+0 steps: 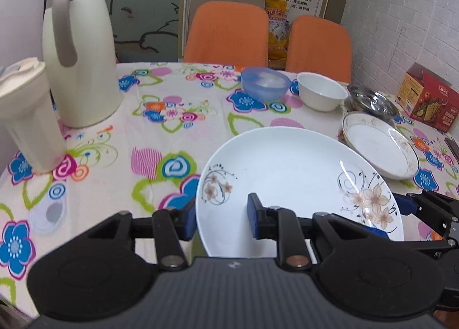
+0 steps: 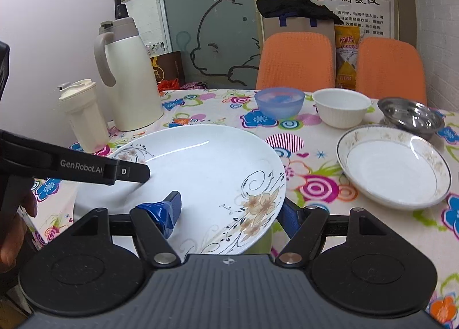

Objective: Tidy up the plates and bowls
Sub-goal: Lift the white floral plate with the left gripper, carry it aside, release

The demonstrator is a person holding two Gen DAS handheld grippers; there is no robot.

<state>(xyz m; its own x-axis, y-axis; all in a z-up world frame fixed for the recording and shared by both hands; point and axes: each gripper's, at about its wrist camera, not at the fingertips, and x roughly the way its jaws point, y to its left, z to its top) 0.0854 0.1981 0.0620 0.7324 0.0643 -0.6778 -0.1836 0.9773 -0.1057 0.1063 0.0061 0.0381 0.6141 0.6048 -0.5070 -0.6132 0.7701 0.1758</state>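
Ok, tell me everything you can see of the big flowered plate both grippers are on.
The big plate is white, glossy, ceramic-looking, oval to round, with beige flowers and black swirls at two edges. It looks empty and clean, and sits tilted above the flowered tablecloth. The left gripper straddles its left rim and the right gripper its right rim, one blue-padded finger over the face and one outside the edge. The smaller gold-rimmed plate lies apart on its right.
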